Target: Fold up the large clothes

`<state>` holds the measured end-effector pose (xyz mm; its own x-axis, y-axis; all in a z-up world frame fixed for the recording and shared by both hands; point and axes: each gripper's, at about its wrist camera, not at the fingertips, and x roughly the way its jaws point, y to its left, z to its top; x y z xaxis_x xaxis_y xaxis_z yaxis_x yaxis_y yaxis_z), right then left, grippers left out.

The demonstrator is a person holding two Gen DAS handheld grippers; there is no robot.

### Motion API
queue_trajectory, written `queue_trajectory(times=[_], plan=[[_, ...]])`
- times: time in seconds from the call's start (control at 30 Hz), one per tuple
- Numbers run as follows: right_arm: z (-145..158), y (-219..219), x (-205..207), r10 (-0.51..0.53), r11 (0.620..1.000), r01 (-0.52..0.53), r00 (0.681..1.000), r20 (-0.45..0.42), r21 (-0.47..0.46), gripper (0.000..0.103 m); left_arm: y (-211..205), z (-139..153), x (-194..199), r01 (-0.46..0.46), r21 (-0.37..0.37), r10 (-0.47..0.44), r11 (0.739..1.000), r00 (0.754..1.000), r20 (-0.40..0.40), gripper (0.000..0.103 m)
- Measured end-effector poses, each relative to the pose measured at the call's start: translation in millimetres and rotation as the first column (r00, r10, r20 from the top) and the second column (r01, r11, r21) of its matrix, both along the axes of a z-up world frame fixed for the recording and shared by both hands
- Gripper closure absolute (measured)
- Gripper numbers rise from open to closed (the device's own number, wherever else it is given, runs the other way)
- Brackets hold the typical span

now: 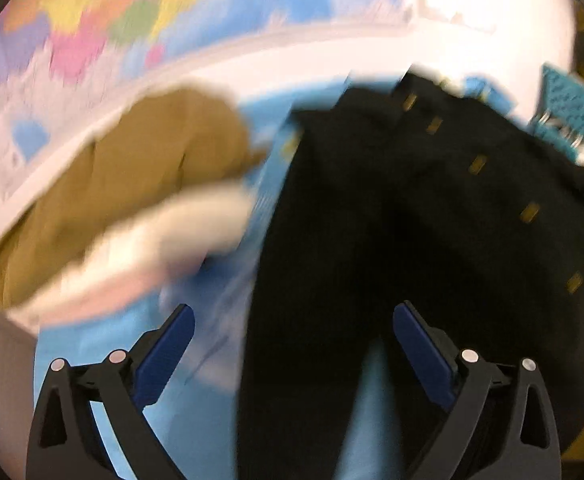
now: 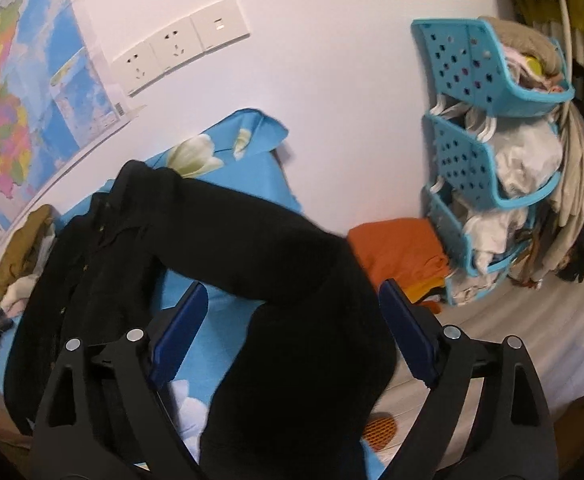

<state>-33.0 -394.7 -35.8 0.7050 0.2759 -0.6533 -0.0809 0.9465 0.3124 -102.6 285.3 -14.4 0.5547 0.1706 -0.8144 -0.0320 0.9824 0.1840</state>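
Black garment with gold buttons lies rumpled on blue sheet.

A white wall stands behind the bed, which has a blue sheet with pale flowers. On the wall hangs a coloured map, and just beside it a white plate with sockets and a switch. Near the far corner of the bed, a blue plastic rack with three perforated baskets holds pale cloths. An orange cloth lies at its foot. Hanging garments fill the right side. The floor is pale.
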Motion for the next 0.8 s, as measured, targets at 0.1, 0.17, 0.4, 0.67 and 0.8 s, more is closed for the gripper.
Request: queue_trajectory(times=[0.1, 0.17, 0.4, 0.67, 0.8], plan=[[-9.8, 5.9, -0.8, 0.001, 1.0, 0.0, 1.0, -0.023, 0.008, 0.016, 10.4, -32.5, -5.8, 0.0, 0.008, 0.001, 1.0, 0.996, -0.094, 0.007], [-10.2, 8.9, -3.4, -0.007, 1.0, 0.007, 1.0, -0.025, 0.007, 0.016, 14.4, -32.8, -11.4, 0.013, -0.025, -0.015, 1.0, 0.999, -0.047, 0.03], [12.4, 22.5, -21.5, -0.005, 1.0, 0.006, 0.999, 0.033, -0.014, 0.016, 75.0, 3.7, -14.7, -0.259, 0.048, 0.256, 0.965, 0.965, 0.062, 0.091], [26.0, 72.7, -50.8, 0.219, 0.974, -0.213, 0.973, 0.078, -0.073, 0.016, 85.9, 2.6, -18.0, -0.329, 0.215, 0.32, 0.919, 0.944, 0.08, 0.025], [11.7, 93.5, -67.4, 0.311, 0.946, -0.307, 0.95, 0.03, -0.103, 0.016, 62.8, 50.5, -65.7, -0.055, -0.067, 0.07, 0.996, 0.964, 0.255, 0.019]])
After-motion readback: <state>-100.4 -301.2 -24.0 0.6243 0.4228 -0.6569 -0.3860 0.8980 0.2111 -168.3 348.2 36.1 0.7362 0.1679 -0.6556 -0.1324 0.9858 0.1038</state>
